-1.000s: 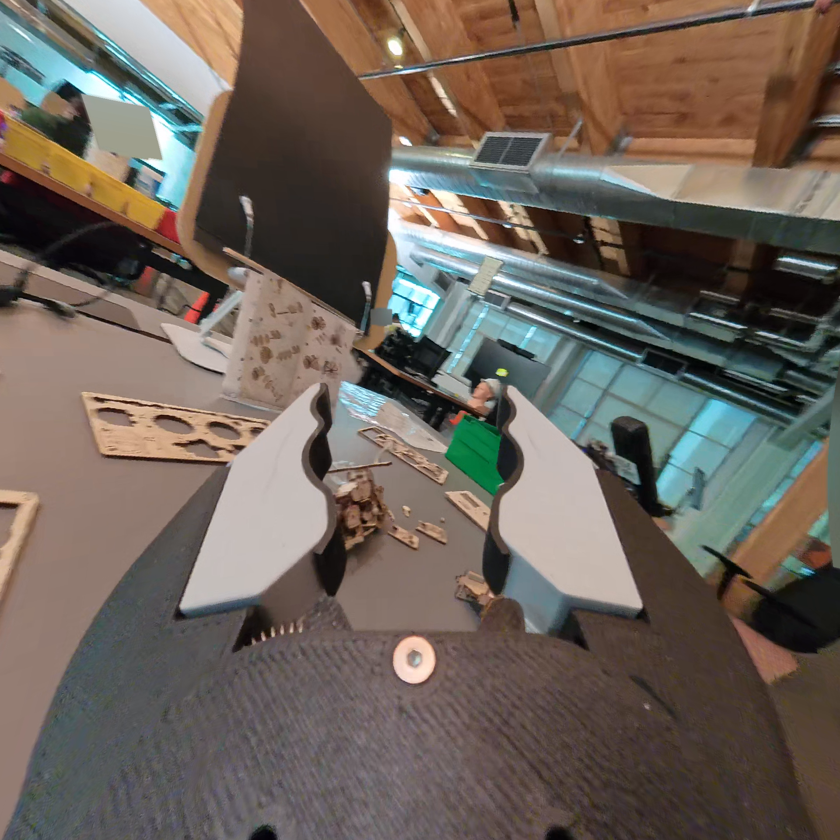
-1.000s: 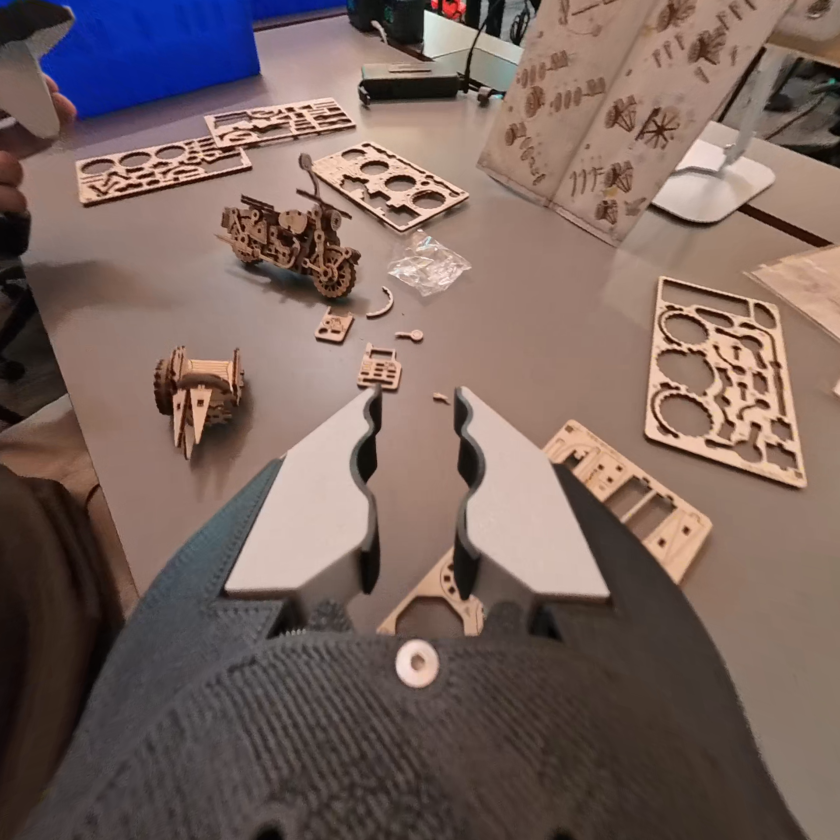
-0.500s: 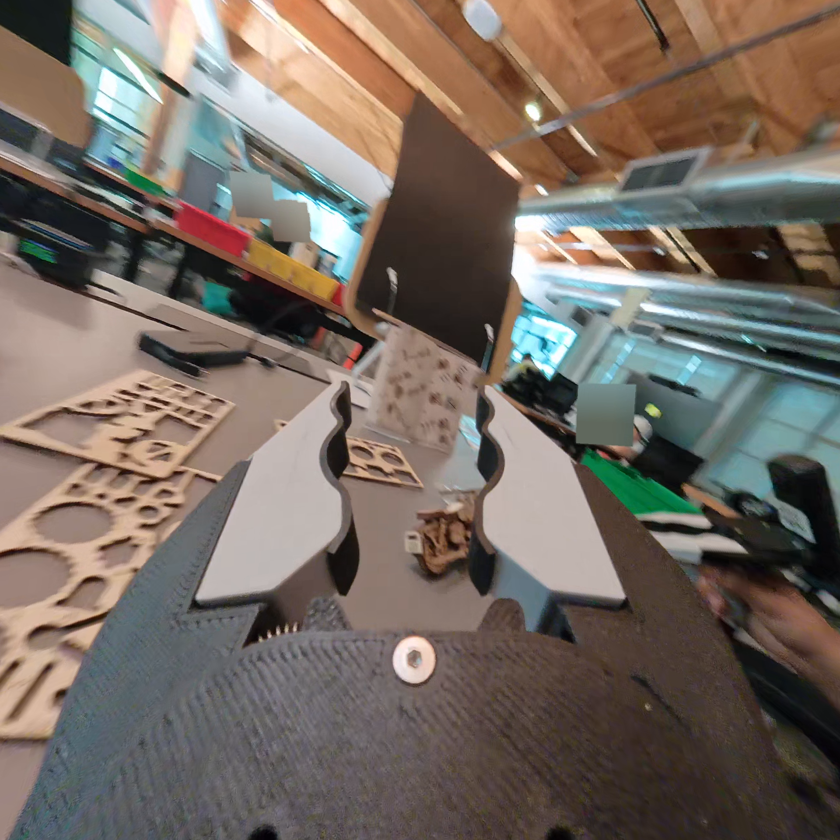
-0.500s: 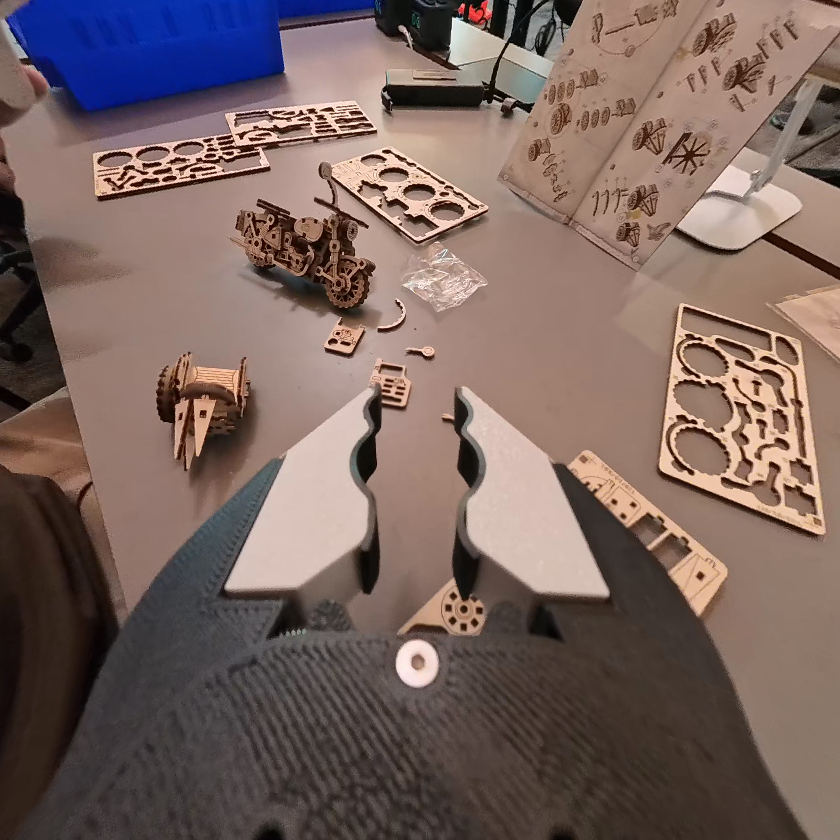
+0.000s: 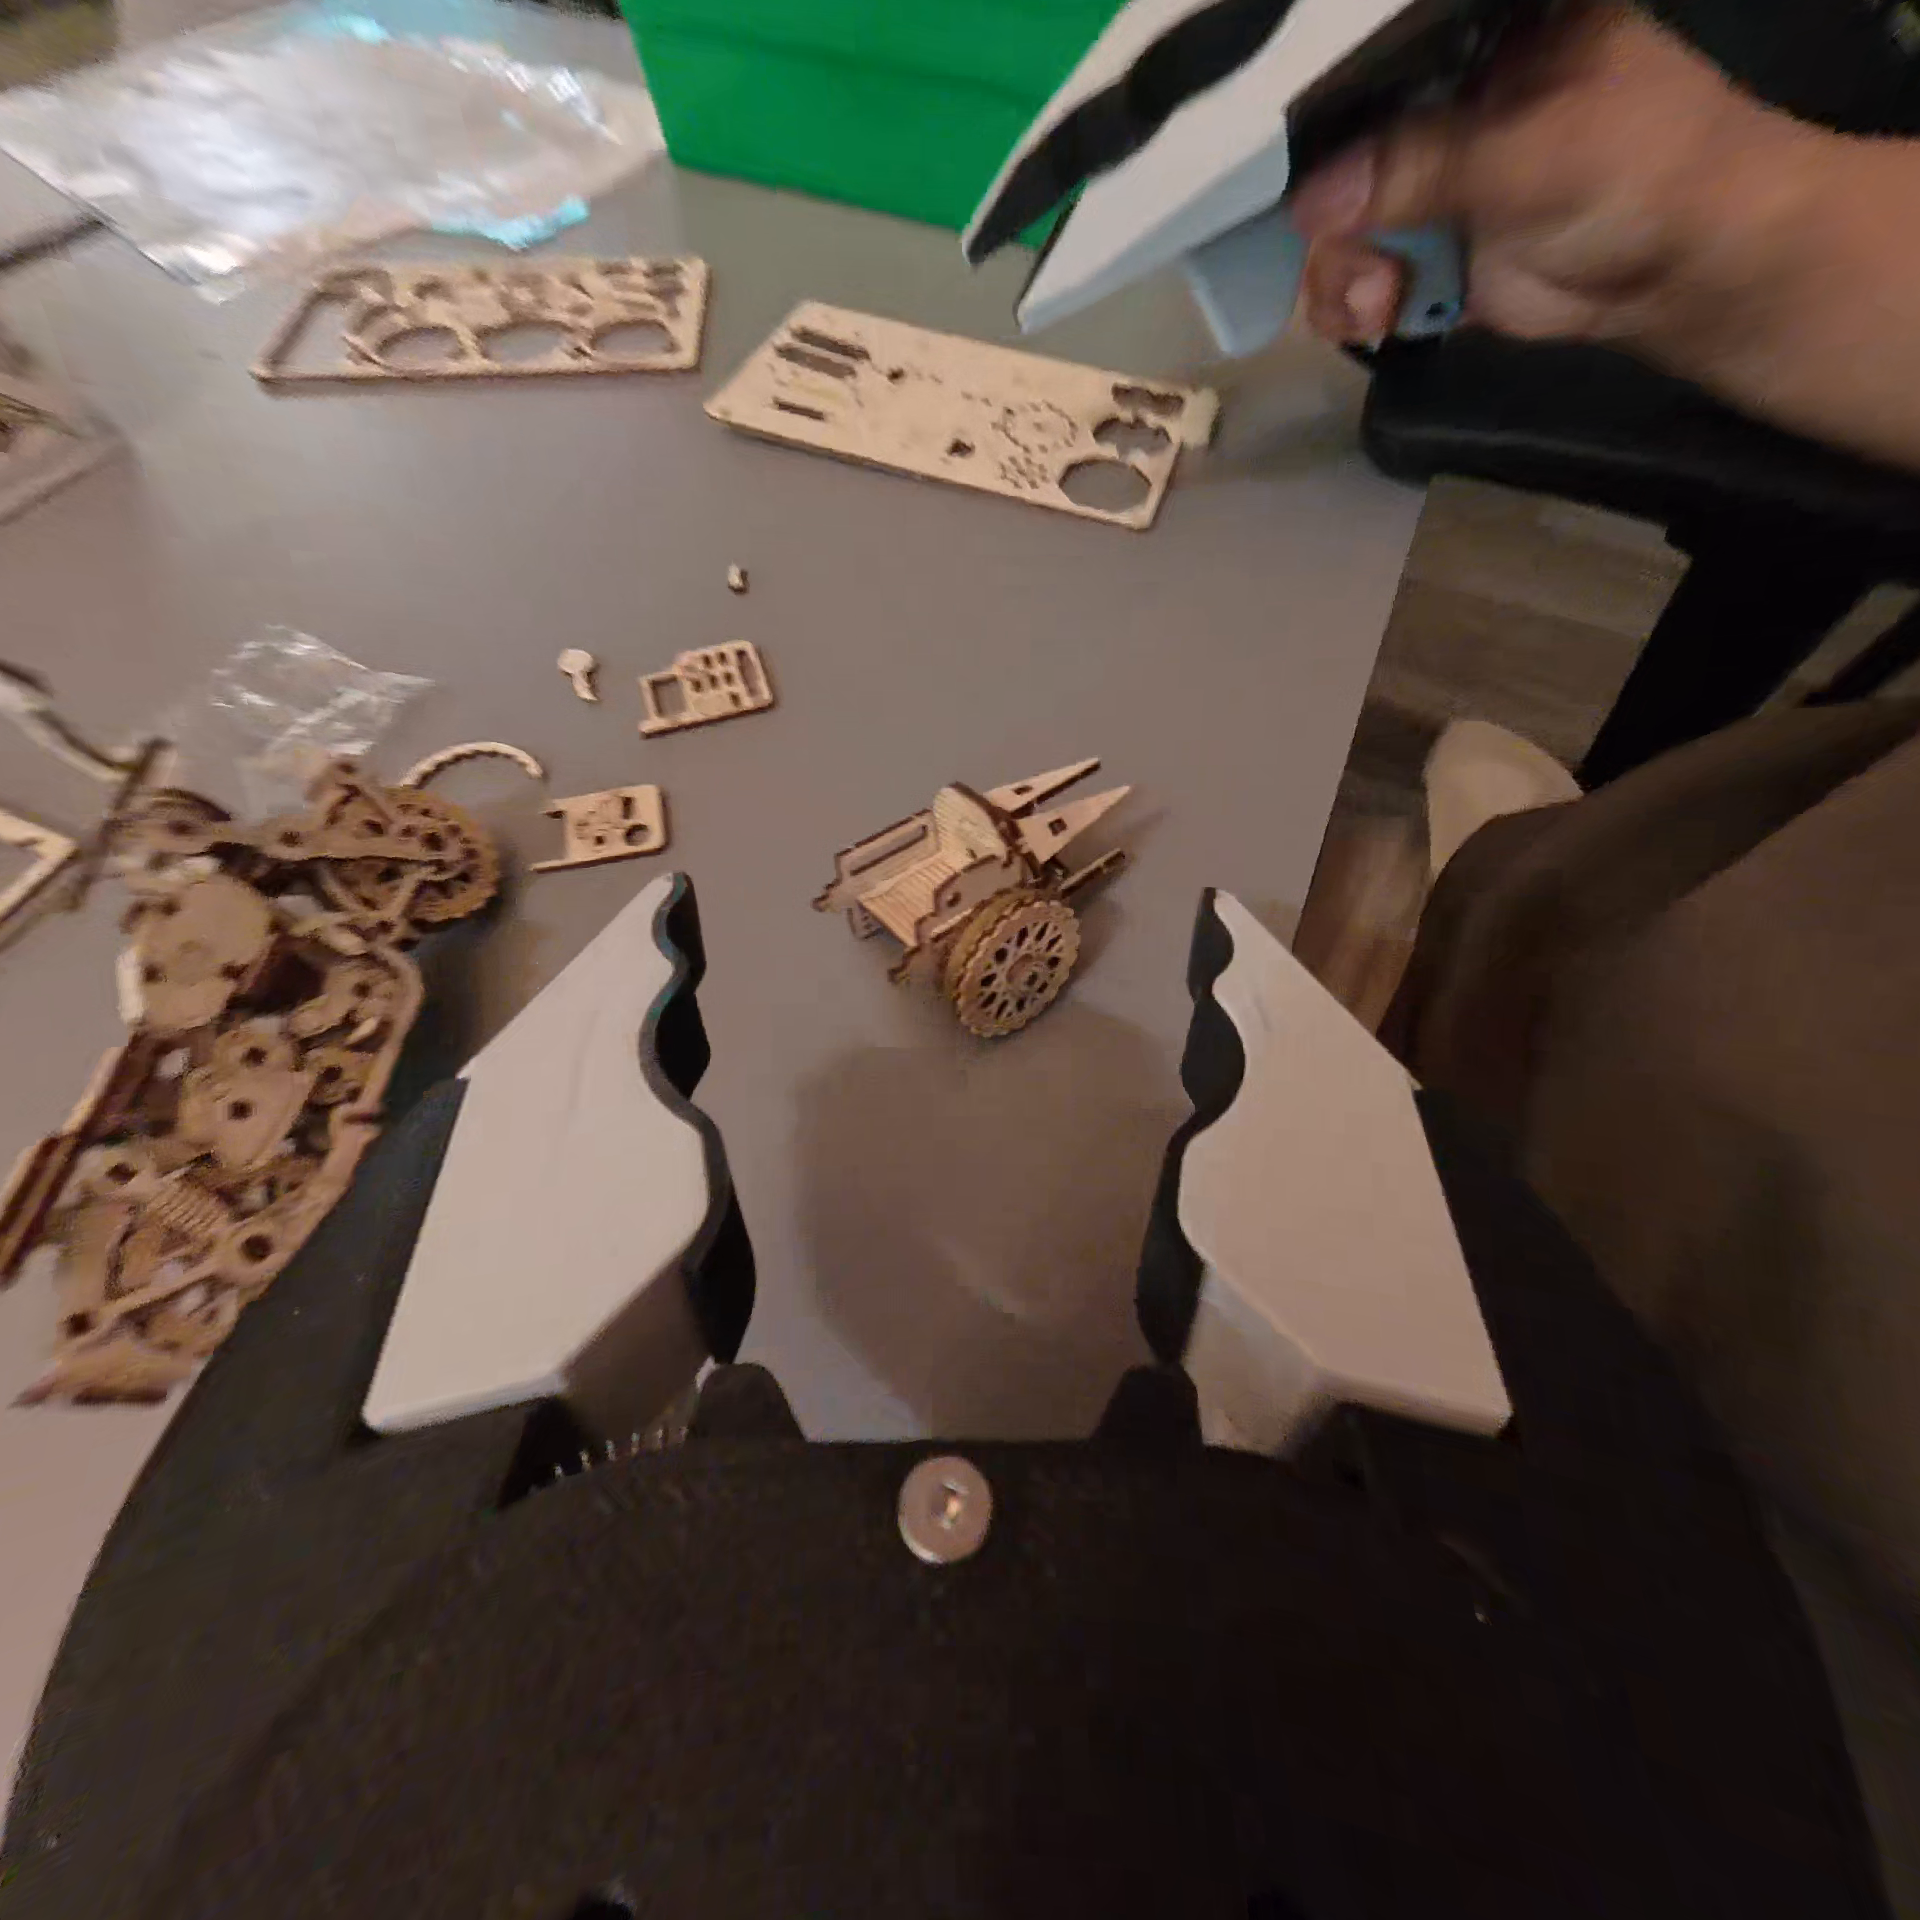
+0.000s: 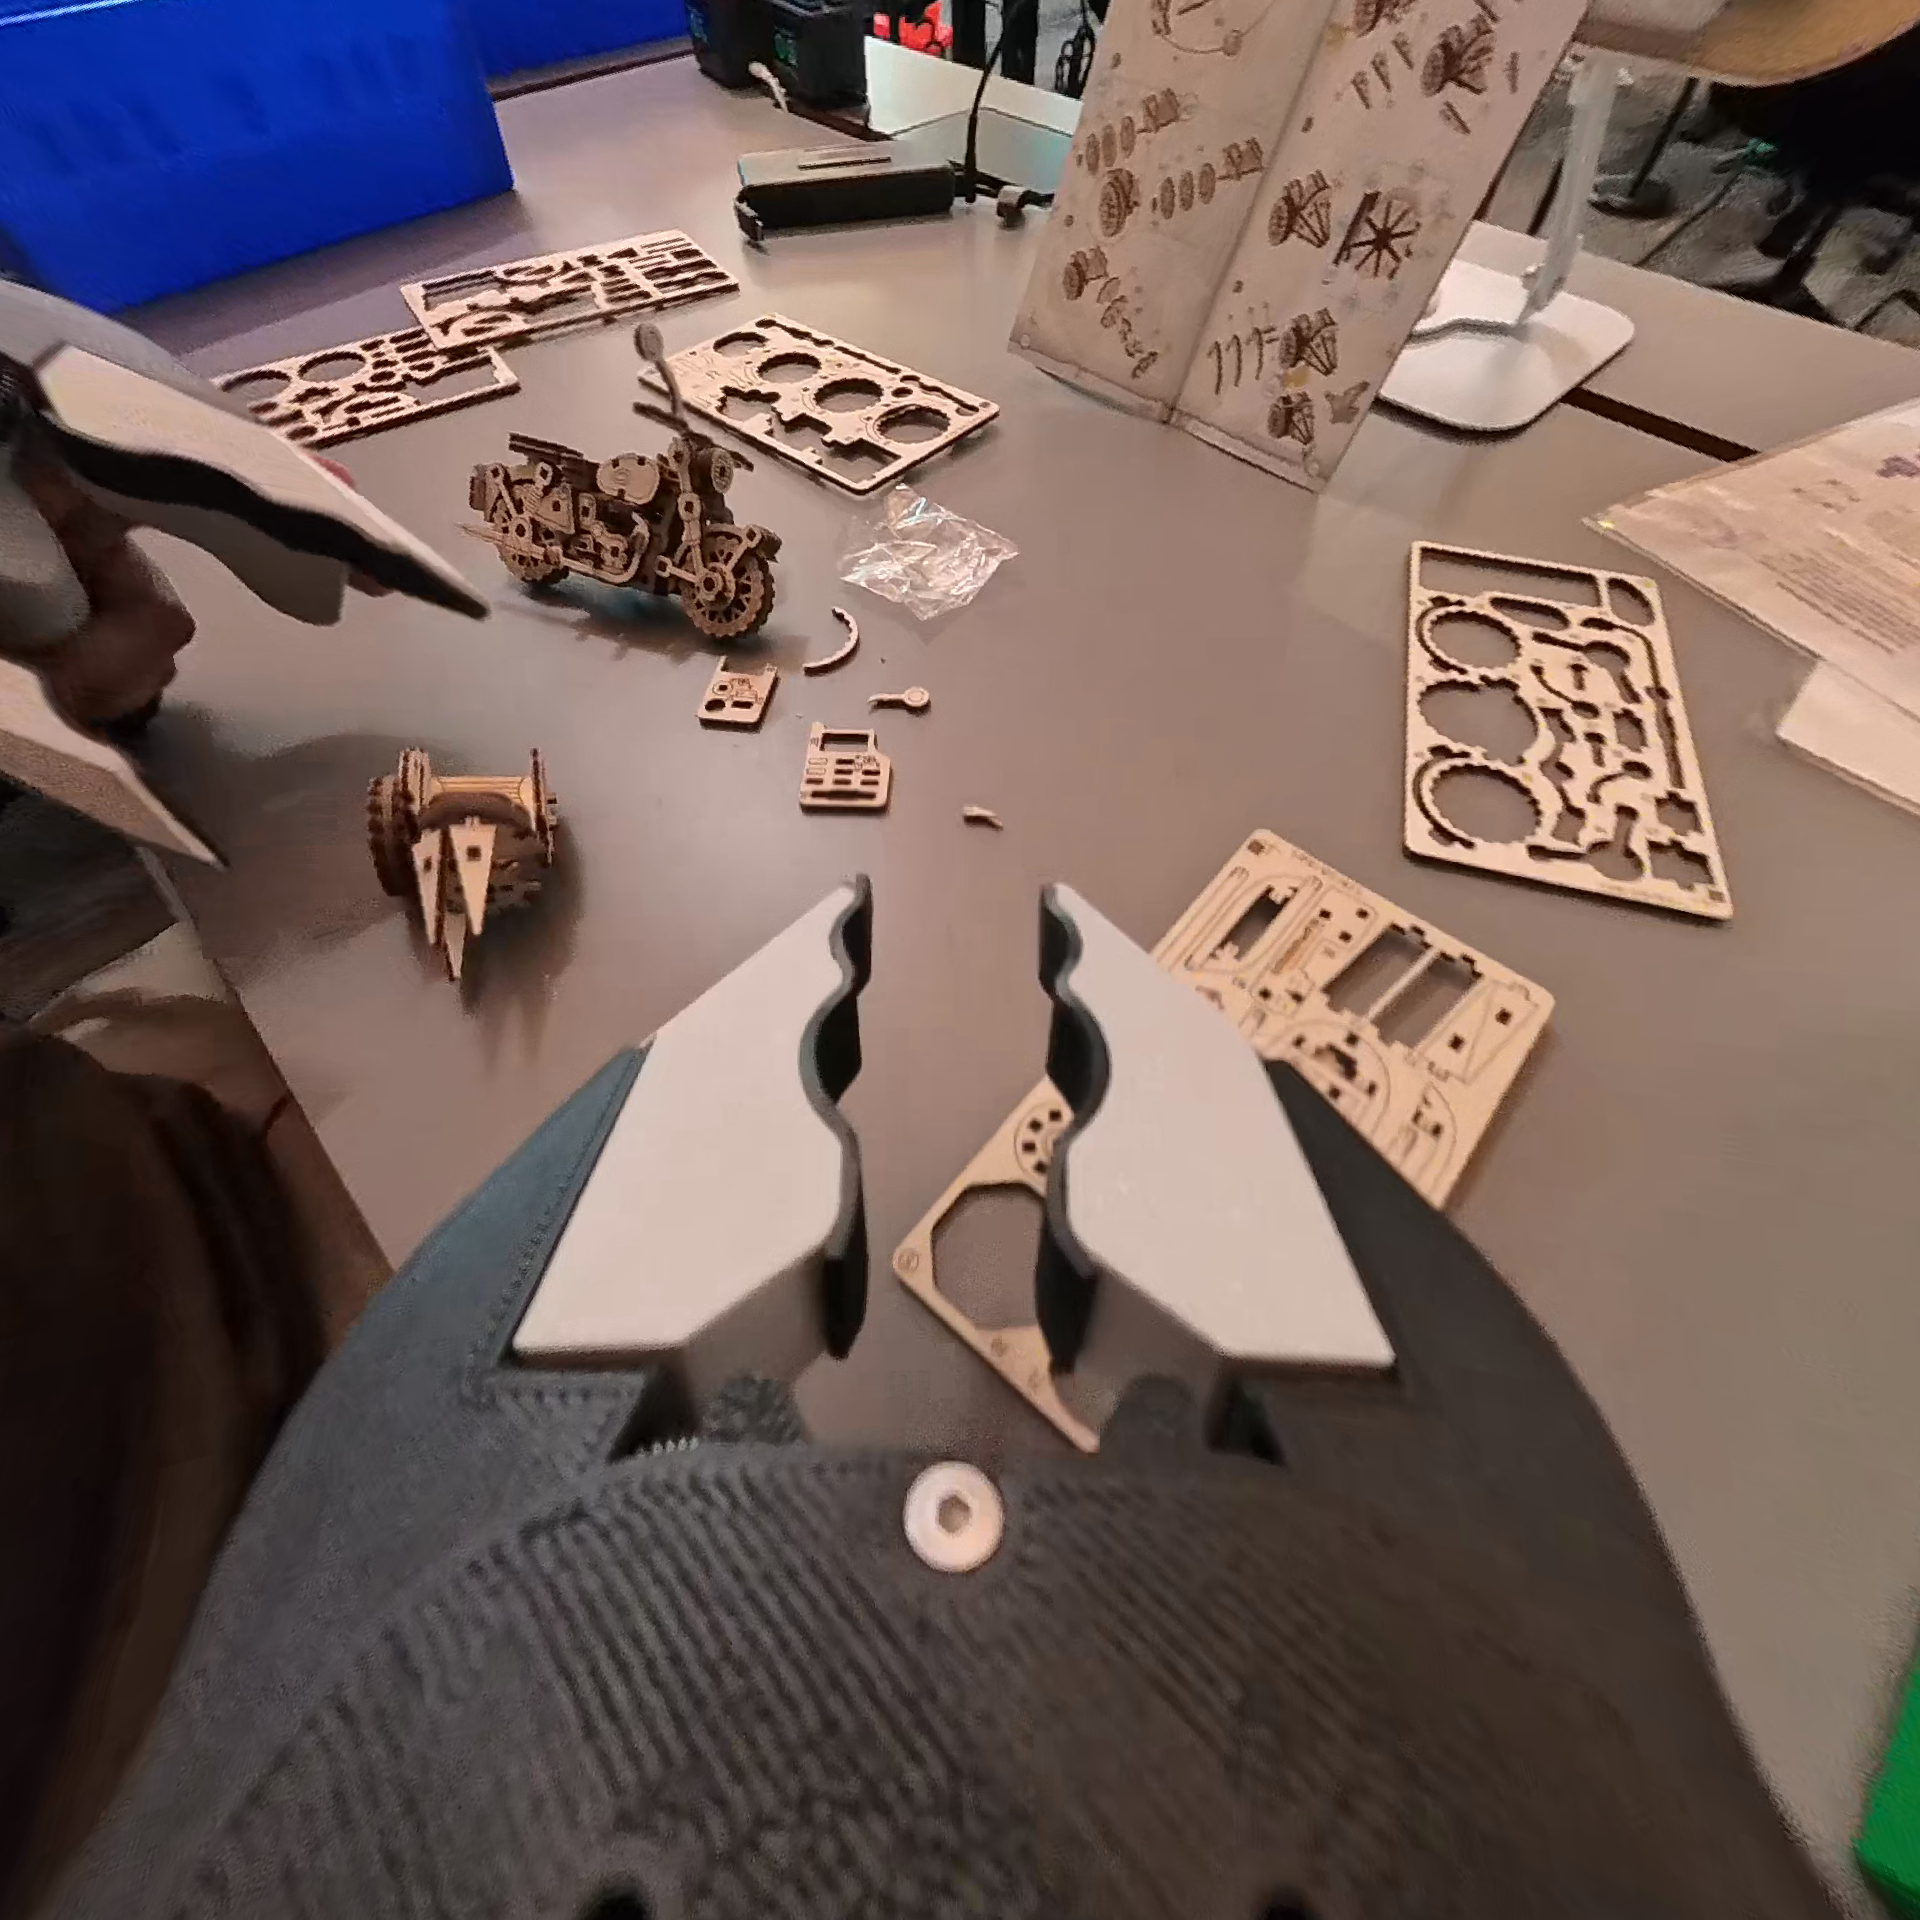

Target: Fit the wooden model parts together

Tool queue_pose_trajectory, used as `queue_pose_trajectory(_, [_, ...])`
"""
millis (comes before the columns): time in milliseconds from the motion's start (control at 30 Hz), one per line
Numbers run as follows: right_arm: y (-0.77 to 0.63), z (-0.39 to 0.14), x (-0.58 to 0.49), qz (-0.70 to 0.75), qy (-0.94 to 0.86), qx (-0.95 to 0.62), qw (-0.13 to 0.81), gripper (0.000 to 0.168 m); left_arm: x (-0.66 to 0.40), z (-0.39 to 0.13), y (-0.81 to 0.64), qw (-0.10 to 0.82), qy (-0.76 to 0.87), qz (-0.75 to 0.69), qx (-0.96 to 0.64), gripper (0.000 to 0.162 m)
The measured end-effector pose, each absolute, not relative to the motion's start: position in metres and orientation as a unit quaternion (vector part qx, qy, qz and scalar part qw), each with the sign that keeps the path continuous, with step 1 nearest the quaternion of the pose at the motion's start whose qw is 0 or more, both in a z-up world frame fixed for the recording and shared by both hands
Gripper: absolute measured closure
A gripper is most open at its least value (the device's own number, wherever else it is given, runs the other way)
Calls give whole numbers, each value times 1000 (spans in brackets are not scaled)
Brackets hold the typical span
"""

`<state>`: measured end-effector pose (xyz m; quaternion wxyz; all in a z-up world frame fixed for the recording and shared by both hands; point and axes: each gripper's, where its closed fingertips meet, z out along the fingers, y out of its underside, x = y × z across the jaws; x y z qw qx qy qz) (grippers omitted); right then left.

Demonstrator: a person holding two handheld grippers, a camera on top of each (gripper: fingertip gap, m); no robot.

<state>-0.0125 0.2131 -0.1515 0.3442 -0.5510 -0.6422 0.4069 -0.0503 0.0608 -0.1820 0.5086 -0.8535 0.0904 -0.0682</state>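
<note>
A wooden motorcycle model (image 6: 623, 530) stands upright on the grey table (image 6: 1143, 623); it also shows blurred at the left of the left wrist view (image 5: 260, 1039). A small wooden sidecar assembly (image 6: 462, 842) lies near the table's edge. My left gripper (image 5: 942, 894) is open wide and empty, just above and behind the sidecar (image 5: 997, 935). Its fingers (image 6: 208, 468) show at the left of the right wrist view. My right gripper (image 6: 954, 891) is open with a narrow gap and empty, above a cut-out wooden sheet (image 6: 1340, 997). It also shows at the top right of the left wrist view (image 5: 1143, 135).
Small loose wooden parts (image 6: 844, 767) and a plastic bag (image 6: 925, 551) lie between the models. Punched wooden sheets (image 6: 1548, 727) are spread around. A folded instruction sheet (image 6: 1247, 208) stands at the back. A blue bin (image 6: 239, 135) and a green bin (image 5: 831, 104) sit at the edges. The grippers' ends are close to 15 centimeters from one another.
My left gripper has tilted down from looking across the room to looking at the table, now over the sidecar, with its jaws wider apart. My right gripper has barely moved.
</note>
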Motion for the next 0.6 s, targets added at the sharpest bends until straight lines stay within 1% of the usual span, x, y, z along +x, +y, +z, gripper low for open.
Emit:
queue_pose_trajectory(133, [216, -147, 6, 398, -626, -564, 363, 138, -40, -196, 66, 459, 113, -127, -872, 72])
queue_pose_trajectory(200, [216, -144, 13, 395, -619, -568, 372, 138, -33, -197, 63, 445, 135, -170, -869, 75])
queue_pose_trajectory(233, [216, -142, 16, 395, -616, -569, 375, 138, -33, -197, 62, 443, 152, -174, -866, 78])
queue_pose_trajectory(367, [213, -145, 18, 392, -619, -569, 374, 138, -43, -199, 67, 432, 207, -136, -867, 76])
queue_pose_trajectory(467, [212, -149, 16, 394, -622, -571, 364, 138, -44, -203, 72, 410, 239, -141, -869, 77])
queue_pose_trajectory(500, [212, -149, 16, 396, -620, -571, 363, 138, -44, -205, 73, 403, 246, -145, -870, 80])
queue_pose_trajectory(600, [214, -146, 16, 402, -615, -573, 365, 138, -39, -214, 72, 381, 244, -173, -875, 96])
